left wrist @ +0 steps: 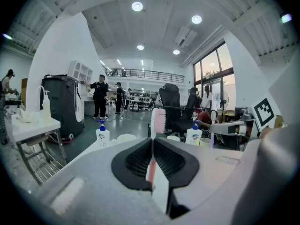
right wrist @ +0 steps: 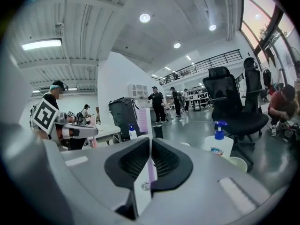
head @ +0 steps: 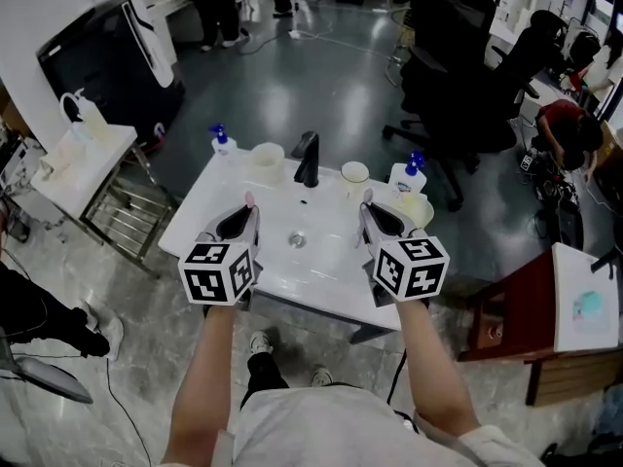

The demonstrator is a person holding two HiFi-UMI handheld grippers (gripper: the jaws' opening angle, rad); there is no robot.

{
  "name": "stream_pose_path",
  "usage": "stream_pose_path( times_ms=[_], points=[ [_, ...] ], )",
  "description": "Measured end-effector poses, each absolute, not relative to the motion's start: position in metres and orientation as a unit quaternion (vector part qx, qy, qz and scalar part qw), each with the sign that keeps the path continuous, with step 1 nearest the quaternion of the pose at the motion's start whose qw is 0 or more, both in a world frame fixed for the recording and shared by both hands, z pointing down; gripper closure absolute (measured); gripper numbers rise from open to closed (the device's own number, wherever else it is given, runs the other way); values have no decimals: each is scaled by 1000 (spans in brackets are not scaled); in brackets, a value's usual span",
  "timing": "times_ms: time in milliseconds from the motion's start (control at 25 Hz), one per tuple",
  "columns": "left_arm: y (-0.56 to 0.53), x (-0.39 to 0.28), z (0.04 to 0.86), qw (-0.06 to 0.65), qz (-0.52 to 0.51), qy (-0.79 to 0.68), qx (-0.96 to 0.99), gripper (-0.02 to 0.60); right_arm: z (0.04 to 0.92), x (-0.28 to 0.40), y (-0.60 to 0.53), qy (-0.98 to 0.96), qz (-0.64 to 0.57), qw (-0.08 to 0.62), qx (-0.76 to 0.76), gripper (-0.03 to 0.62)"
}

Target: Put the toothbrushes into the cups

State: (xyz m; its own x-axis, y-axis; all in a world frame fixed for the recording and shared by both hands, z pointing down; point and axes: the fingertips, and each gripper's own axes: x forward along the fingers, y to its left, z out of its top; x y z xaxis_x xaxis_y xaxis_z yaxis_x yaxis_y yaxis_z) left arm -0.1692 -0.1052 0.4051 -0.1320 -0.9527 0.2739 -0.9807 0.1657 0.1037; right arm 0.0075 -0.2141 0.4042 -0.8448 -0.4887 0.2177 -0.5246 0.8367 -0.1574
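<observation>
Left gripper [left wrist: 152,140] pinching pink toothbrush [left wrist: 158,121]; right gripper [right wrist: 150,138] pinching purple toothbrush [right wrist: 144,121]; cups [head: 266,159] ahead of both; neither brush in yet.

Open room is left over the white basin [head: 326,253] at the middle, whereas the back edge is crowded by the black faucet [head: 308,159], flanked by the left cup [head: 266,161] and the right cup [head: 354,176], with the left soap bottle [head: 223,143] and the right soap bottle [head: 408,173] set outside them.
</observation>
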Motion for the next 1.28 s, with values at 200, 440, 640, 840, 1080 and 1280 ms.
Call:
stream_pose_path(
  times_ms=[200,440,640,840,1080,1280],
  points=[
    [-128,-188,411,139,51,-736,661,561,409,-4,-229,-948,107,84,289,576],
    [-162,-223,409,138,52,-714,684,561,409,-30,-251,-937,110,85,321,576],
    [-193,-249,405,136,54,-695,704,563,407,-49,-270,-927,112,85,348,576],
    [-219,-273,401,135,51,-673,726,563,404,-66,-282,-915,111,86,378,576],
    [-240,-293,399,138,51,-642,752,563,399,-83,-289,-899,113,87,414,576],
    [-252,-303,400,140,52,-619,771,565,397,-92,-290,-887,113,85,440,576]
  ],
)
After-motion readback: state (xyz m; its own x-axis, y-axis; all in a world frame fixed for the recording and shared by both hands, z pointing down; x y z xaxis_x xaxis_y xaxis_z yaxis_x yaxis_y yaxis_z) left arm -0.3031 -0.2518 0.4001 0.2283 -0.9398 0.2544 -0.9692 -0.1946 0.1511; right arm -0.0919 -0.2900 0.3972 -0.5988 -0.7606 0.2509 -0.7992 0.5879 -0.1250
